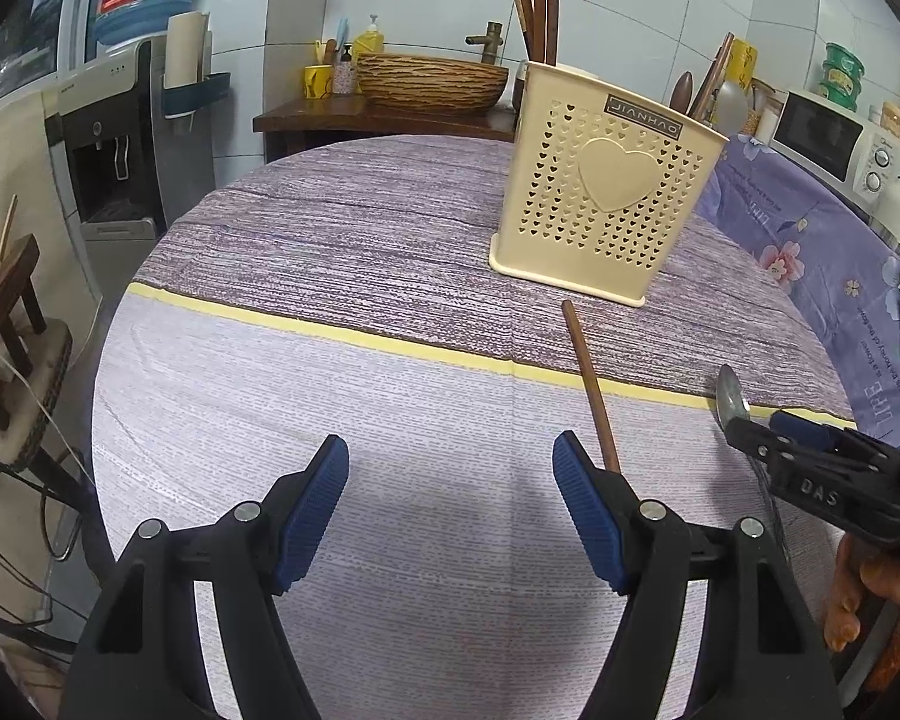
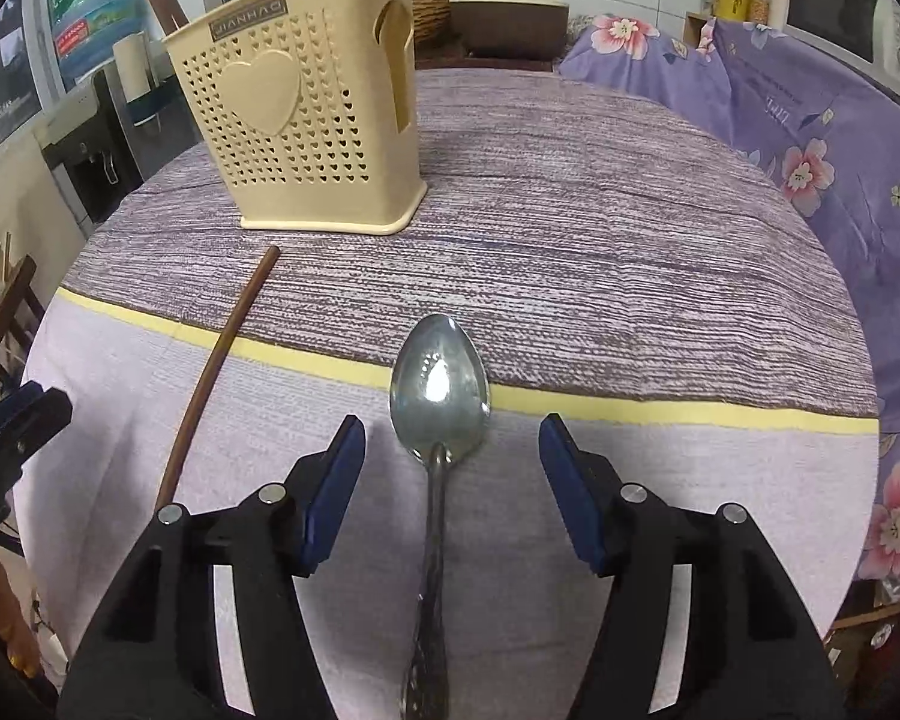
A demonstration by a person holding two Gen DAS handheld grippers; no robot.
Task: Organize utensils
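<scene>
The right hand-held gripper (image 2: pixel 453 468) is held tilted downward over the table (image 2: pixel 570 252) with its jaws spread apart; a metal spoon (image 2: pixel 441 384) lies on the cloth between the blue pads (image 2: pixel 336 492), touched by neither, its bowl pointing away and its handle running back under the gripper. The left hand-held gripper (image 1: pixel 450 504) is likewise angled down and held open, with nothing between its pads. A brown chopstick (image 1: pixel 591 387) lies just beside its right finger, crossing a yellow stripe (image 1: pixel 330 330) in the cloth. Further on, a cream perforated utensil holder (image 1: pixel 606 186) stands upright on the table, with chopsticks seen rising from it. A person's fingers (image 1: pixel 846 606) are seen below the right gripper in the left wrist view
</scene>
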